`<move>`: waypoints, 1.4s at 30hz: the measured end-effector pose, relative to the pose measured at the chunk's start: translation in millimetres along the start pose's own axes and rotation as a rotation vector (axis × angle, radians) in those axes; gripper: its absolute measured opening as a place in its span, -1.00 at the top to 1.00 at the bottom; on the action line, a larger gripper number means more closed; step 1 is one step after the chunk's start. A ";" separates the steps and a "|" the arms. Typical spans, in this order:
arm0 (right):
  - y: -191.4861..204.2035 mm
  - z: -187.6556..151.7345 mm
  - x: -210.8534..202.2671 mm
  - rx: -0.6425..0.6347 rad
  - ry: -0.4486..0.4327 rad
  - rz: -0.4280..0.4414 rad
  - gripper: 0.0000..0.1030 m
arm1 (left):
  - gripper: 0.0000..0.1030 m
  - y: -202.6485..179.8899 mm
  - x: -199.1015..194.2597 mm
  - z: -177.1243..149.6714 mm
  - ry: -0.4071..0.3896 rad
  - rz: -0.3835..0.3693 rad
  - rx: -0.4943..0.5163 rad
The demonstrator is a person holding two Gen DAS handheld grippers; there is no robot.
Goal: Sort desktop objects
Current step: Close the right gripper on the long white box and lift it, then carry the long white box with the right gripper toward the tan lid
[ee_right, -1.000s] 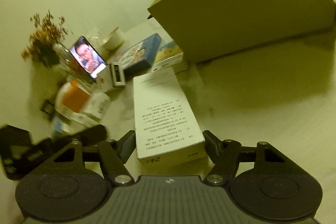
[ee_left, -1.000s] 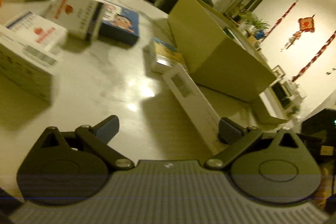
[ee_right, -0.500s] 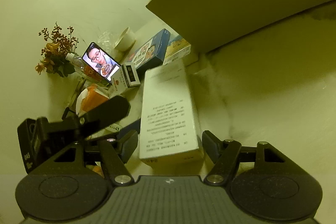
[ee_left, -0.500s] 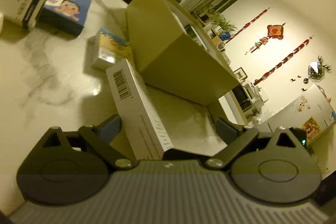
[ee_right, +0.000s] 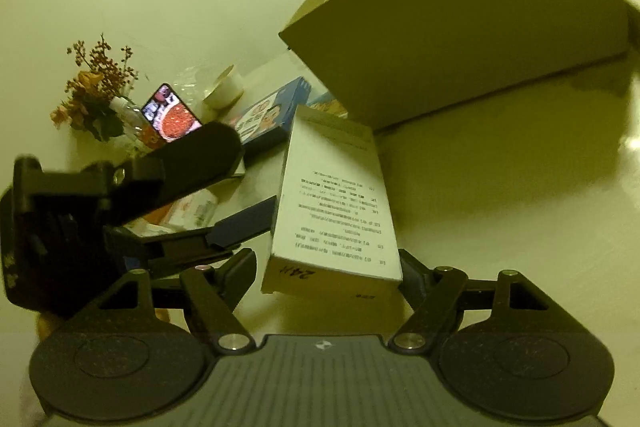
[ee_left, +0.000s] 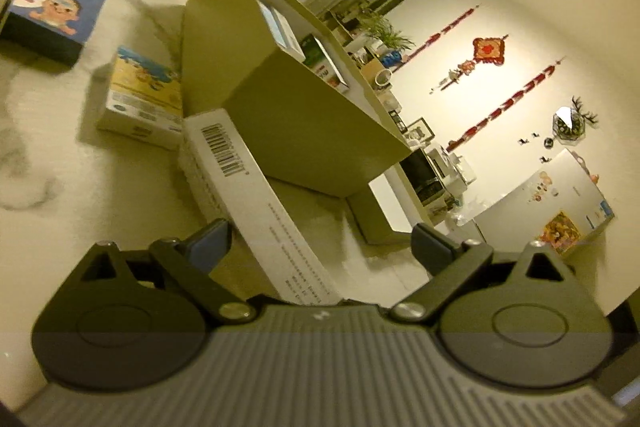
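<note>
A long white box (ee_right: 340,203) with printed text lies on the marble table (ee_right: 500,187), its near end between the fingers of my right gripper (ee_right: 328,267). Those jaws are opening, and the left finger stands clear of the box. My left gripper (ee_right: 250,179) reaches in from the left, wide open, its blue-padded finger (ee_right: 248,223) against the box's left side. In the left wrist view the same white box (ee_left: 240,187), barcode up, runs slantwise between the fingers of the left gripper (ee_left: 320,239), close to the left pad (ee_left: 208,243). An open cardboard box (ee_left: 288,115) stands just behind.
A small yellow and blue box (ee_left: 140,99) and a blue box with a cartoon child (ee_left: 52,11) lie left of the cardboard box (ee_right: 460,19). A lit phone (ee_right: 172,113), dried flowers (ee_right: 96,87), a cup (ee_right: 224,91) and more small boxes crowd the far left.
My left gripper swung in from the left and now brackets the white box. The right jaws spread wider around the box's near end, and the box has skewed slightly.
</note>
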State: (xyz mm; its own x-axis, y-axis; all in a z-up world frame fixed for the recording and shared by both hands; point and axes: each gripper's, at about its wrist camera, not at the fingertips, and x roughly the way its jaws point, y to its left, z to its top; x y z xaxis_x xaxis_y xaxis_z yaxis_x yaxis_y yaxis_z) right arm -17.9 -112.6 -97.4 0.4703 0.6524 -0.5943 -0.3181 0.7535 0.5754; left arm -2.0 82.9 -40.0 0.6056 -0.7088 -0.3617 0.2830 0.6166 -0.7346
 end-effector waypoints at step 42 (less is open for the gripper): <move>-24.5 -1.4 -69.8 -0.153 -0.247 -0.508 0.34 | -1.00 -26.5 76.2 -24.5 0.289 0.127 0.852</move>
State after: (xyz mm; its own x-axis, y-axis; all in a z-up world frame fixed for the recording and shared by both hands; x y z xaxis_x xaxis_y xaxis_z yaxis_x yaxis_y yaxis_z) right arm -44.0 -176.5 -70.7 0.7673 0.1820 -0.6149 -0.1096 0.9820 0.1540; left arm 18.4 4.2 -62.1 0.4923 -0.6059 -0.6250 0.7505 0.6591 -0.0478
